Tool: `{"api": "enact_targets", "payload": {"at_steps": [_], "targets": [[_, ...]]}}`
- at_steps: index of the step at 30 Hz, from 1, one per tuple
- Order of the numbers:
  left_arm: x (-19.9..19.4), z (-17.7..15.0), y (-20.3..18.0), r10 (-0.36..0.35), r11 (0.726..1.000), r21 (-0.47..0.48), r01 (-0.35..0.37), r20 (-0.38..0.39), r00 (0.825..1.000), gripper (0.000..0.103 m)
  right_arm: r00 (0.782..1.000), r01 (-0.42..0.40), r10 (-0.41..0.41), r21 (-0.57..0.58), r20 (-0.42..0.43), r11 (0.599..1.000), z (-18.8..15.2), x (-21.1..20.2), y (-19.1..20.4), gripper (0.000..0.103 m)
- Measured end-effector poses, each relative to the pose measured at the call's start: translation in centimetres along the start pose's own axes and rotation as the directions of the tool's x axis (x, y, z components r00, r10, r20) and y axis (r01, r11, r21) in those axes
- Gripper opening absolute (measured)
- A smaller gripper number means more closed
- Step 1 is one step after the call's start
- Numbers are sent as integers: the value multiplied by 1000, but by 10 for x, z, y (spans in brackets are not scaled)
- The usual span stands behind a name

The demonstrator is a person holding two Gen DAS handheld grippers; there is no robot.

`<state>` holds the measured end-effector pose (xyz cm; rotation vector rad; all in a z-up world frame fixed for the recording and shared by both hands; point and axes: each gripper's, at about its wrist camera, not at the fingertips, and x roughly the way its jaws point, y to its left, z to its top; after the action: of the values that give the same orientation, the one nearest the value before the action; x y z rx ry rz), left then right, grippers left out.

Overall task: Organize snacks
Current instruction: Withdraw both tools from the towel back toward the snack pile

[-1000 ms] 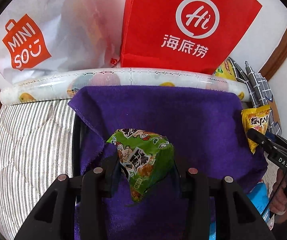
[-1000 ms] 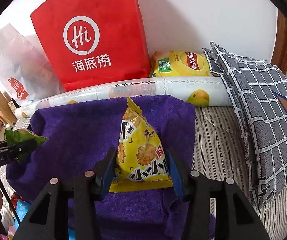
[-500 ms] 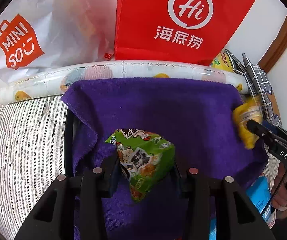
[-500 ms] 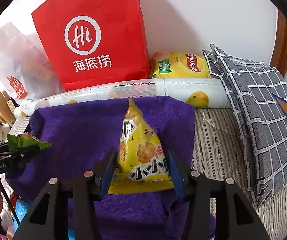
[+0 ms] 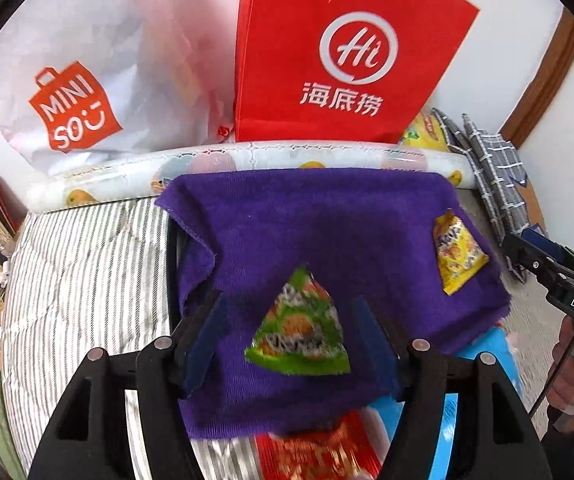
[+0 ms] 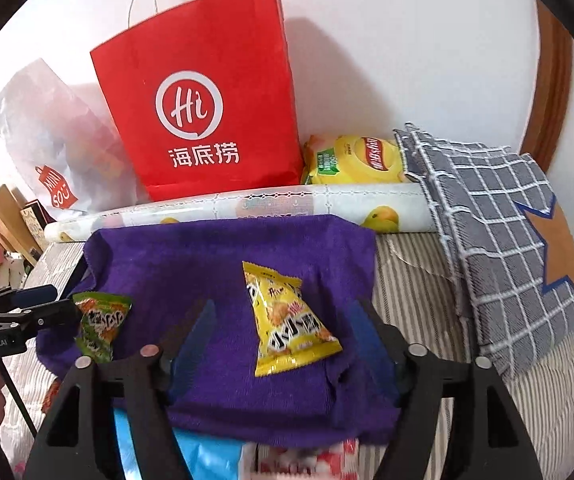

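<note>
Left gripper [image 5: 287,332]: jaws had just been opening and stood spread, pads clear of the green packet [image 5: 299,332] on both sides.
Green packet: lay between the left jaws on the purple towel [image 5: 327,220], blurred, apparently just let go; whether it had fully settled could not be told.
Right gripper [image 6: 283,336]: jaws likewise had just been opening, wide apart, touching nothing.
Yellow packet [image 6: 291,320]: lay flat on the towel between the right jaws, free of both pads.
Towel: draped over a dark frame, on a striped cover [image 5: 75,280], the two packets well apart on it.
Below the towel: a blue packet [image 6: 207,456] and a red packet [image 5: 315,452] near its front edge.
Behind: patterned roll [image 6: 287,202], red bag [image 6: 207,100], white bag [image 5: 87,72], chip bag [image 6: 355,160], checked cushion [image 6: 495,216].
Hands: one in each view's edge, on the other gripper's handle [image 5: 571,380].
Risk, as judged: the towel sagged over the frame, so a light packet could slide toward the front edge and drop among the unsorted ones.
Risk, as judged: a pad catching towel pile or a packet corner on withdrawal could drag it out of place.
</note>
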<state>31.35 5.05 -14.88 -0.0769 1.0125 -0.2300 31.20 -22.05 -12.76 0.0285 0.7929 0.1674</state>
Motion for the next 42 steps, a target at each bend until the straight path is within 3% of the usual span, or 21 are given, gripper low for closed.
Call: {"api": "enact_targets", "payload": {"at_steps": [4, 9, 12, 18, 23, 27, 33, 42], "targets": [[-19, -9, -7, 5, 1000, -1, -5, 10, 1000, 67, 1000, 15, -16, 27, 7, 1000, -6, -23, -1, 79], [-45, -25, -19, 32, 999, -3, -32, 35, 999, 77, 998, 61, -62, 51, 19, 997, -17, -57, -2, 83], [-59, -35, -28, 65, 998, -1, -66, 50, 997, 78, 996, 66, -69, 52, 54, 996, -25, -79, -1, 93], [-90, -60, -39, 19, 1000, -8, -18, 92, 996, 78, 979, 128, -135, 50, 155, 990, -41, -124, -6, 93], [-118, -81, -57, -6, 999, 44, -1, 158, 987, 78, 975, 75, -83, 50, 207, 996, -60, -154, -11, 93], [-130, -95, -64, -9, 999, 42, 1, 175, 985, 78, 974, 97, -107, 56, 198, 994, -73, -165, -12, 93], [-142, -111, -64, -33, 999, 19, 30, 225, 974, 78, 977, 58, -74, 88, 200, 994, -90, -176, -19, 93], [-136, -129, -58, -41, 999, 12, 39, 181, 983, 78, 980, 116, -132, 113, 148, 987, -114, -162, -29, 93]]}}
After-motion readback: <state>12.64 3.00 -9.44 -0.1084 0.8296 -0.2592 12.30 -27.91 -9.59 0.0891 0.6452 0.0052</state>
